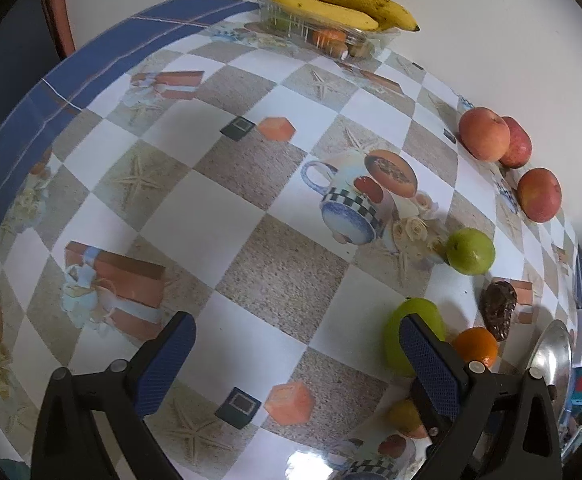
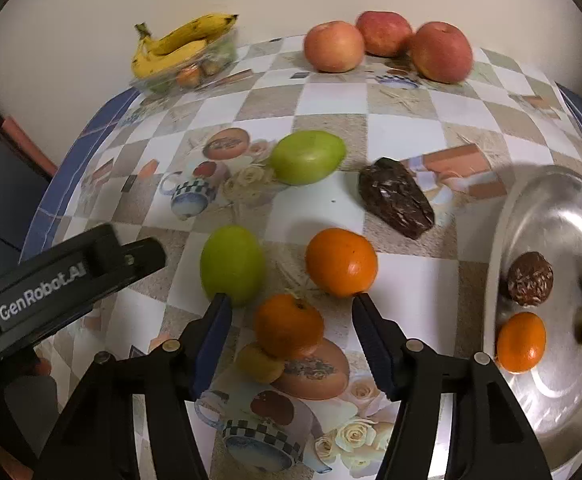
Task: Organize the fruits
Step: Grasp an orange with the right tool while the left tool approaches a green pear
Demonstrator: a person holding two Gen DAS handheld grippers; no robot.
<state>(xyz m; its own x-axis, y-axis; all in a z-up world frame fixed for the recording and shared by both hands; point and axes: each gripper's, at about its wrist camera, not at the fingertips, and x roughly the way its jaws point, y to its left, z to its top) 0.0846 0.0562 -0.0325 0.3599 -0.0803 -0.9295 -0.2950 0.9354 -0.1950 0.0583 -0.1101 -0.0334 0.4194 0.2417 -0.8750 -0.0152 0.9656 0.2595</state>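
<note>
Right gripper (image 2: 291, 312) spread astride small orange (image 2: 288, 325), stem end up, untouched.

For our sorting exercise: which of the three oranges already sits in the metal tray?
The orange at the metal tray near edge; the other two lie on the tablecloth.

Shiny metal plate (image 2: 503, 216), glossy printed tablecloth (image 2: 403, 280), clear plastic tray (image 2: 227, 50).

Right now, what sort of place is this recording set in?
Probably a home dining or kitchen table: a printed checkered tablecloth, loose fruit such as apples and bananas, and a steel tray holding food.
</note>
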